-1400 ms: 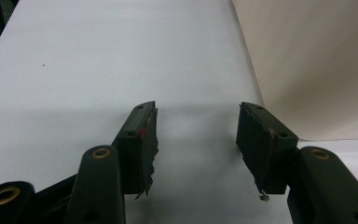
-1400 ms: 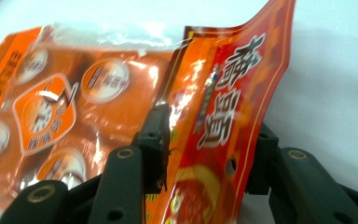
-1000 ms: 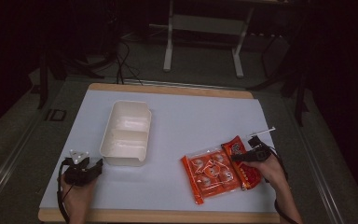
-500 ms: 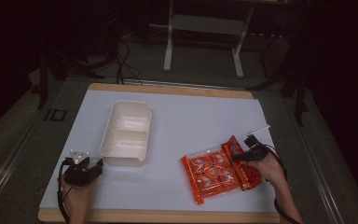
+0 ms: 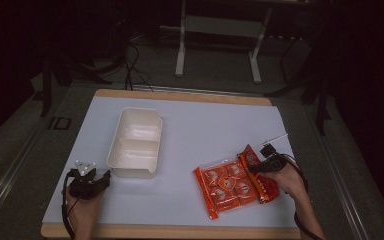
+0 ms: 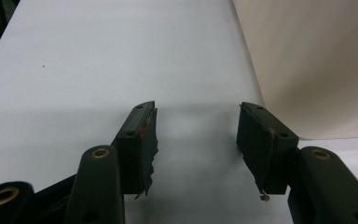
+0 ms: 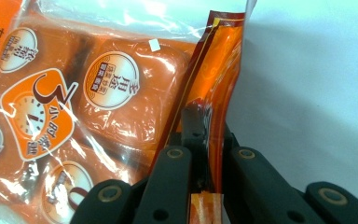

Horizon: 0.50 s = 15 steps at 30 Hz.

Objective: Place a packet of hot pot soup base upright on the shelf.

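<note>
gripping: the right hand-held gripper (image 7: 204, 140) has its jaws closed tight on the orange side edge of the snack packet (image 5: 235, 182), the film pinched between the pads; they have just been closing on it.
step in hand: grasp made, by my reading; the packet lies flat on the counter (image 5: 200, 125), not yet raised.
left side: the left hand-held gripper (image 5: 87, 181) rests on the counter just beside the near end of the white tray (image 5: 135, 142), jaws standing wide apart with nothing between them.
packet's place: to the right of the white tray, well apart from it, near the counter's front right corner.
next move calls for: likely a lift and a carry toward the tray; the grip is on thin film at one edge, so the packet may sag or swing, and a slow, level lift would suit it.
right gripper view gives: the pinch itself, the printed round portions (image 7: 116, 86) under the clear wrap, and the fold of the seam.
left gripper view gives: the bare gap between the open pads (image 6: 142, 140) and the tray's wall (image 6: 317, 60) close by.
high view gives: the whole layout, both hands, and the tray's two empty compartments.
</note>
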Each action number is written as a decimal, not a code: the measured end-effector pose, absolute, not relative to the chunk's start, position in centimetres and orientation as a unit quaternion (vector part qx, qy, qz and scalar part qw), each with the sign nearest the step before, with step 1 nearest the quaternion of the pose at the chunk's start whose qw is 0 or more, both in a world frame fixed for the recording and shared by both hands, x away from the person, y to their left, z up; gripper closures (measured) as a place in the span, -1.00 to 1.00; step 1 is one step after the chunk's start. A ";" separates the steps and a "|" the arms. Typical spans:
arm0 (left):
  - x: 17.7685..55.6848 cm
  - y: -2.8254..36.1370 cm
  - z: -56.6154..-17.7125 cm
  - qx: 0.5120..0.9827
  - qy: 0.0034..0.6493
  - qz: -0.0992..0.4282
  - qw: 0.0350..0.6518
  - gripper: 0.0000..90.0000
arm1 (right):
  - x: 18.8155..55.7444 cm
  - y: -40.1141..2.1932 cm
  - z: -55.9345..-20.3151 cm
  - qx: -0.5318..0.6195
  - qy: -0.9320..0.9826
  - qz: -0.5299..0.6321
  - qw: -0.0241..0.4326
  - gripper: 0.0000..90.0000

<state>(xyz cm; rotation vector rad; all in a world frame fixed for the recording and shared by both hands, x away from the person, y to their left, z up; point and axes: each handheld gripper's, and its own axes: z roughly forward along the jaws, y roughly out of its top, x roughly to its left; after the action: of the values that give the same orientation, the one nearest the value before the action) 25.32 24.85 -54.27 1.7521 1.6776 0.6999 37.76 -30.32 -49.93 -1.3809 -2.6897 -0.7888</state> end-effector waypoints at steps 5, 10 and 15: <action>25.3 24.8 -54.3 0.662 0.633 0.265 0.303 0.06 | 37.7 -30.1 -49.1 -0.439 -0.857 -0.269 0.004 1.00; 25.3 24.8 -54.3 0.662 0.633 0.265 0.303 0.06 | 37.9 -29.7 -48.5 -0.433 -0.855 -0.284 -0.001 1.00; 25.3 24.8 -54.3 0.661 0.633 0.265 0.303 0.06 | 38.2 -29.0 -47.8 -0.425 -0.858 -0.289 -0.007 1.00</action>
<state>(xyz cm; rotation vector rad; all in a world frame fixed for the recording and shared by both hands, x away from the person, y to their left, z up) 25.31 24.82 -54.27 1.7530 1.6769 0.7027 38.24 -29.02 -47.83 -1.3411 -2.7061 -0.9121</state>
